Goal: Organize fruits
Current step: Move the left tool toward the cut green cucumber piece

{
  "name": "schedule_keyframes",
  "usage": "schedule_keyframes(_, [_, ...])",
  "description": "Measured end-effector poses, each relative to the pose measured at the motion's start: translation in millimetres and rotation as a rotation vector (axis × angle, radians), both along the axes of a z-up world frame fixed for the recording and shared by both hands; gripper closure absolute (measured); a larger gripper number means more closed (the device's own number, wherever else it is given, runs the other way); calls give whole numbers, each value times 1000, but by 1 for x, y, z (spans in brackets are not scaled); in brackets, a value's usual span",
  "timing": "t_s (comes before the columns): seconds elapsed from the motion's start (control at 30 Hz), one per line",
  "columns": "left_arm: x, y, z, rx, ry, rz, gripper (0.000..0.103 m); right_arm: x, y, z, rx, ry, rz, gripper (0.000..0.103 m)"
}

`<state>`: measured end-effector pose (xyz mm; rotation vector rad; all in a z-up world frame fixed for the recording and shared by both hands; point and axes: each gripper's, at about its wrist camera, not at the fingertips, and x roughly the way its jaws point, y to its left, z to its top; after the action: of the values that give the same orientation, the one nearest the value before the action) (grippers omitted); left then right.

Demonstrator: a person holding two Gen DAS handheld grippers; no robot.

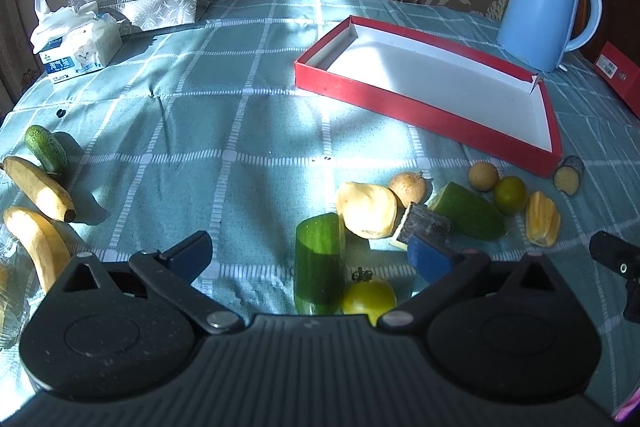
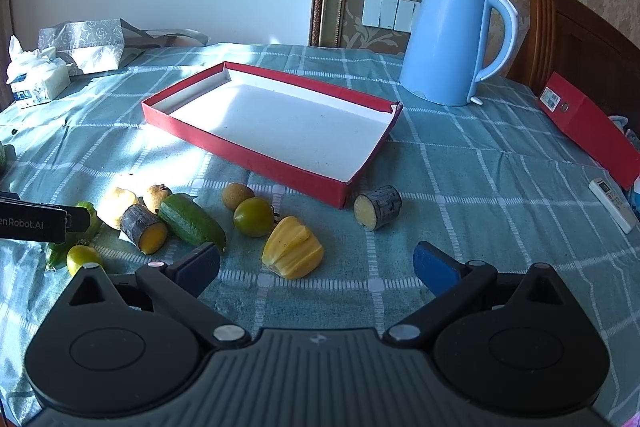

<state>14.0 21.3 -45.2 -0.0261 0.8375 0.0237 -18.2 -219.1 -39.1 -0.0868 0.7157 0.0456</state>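
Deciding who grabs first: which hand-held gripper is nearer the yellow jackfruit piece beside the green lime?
Right. The right hand-held gripper is open just before the jackfruit piece; the left hand-held gripper is farther left, open around a cucumber chunk.

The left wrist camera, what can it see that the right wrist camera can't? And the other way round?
Only the left wrist view shows two bananas and a small whole cucumber at the table's left edge.

Only the right wrist view shows a white remote control near the table's right edge.

Both show the empty red tray, blue kettle, tissue pack, and the fruit pile with its yellow jackfruit piece. Both grippers, left gripper and right gripper, have open jaws holding nothing.
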Motion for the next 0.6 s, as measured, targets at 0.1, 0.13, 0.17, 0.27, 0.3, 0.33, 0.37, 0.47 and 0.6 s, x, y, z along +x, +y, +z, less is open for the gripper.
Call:
schedule_keyframes(0.1, [1,-1,0,-1,0,3,0,1,-1,-1,9,6,0,0])
schedule_keyframes(0.13, [1,-1,0,-1,1,2,0,1,-1,-1,12,2,0,0])
schedule_keyframes(0.17, [1,-1,-1,0,0,3,0,1,-2,-1,18,0,0,0])
schedule_keyframes(0.27, [2,-1,-1,-1,4,4,0,2,-2,0,22,8,1,0])
schedule_keyframes(0.3, [2,-1,-1,-2,5,5,0,2,-2,-1,23,15,2,0])
schedule_keyframes(0.33, [2,-1,-2,-2,6,6,0,2,-2,-1,23,26,2,0])
schedule_keyframes(0.37, [2,-1,-2,0,6,7,0,3,-3,-1,26,17,2,0])
schedule_keyframes(0.47, [1,-1,-2,0,9,10,0,3,-4,0,24,-1,4,0])
schedule_keyframes(0.6, [1,-1,-3,-3,7,13,0,4,-4,-1,34,9,3,0])
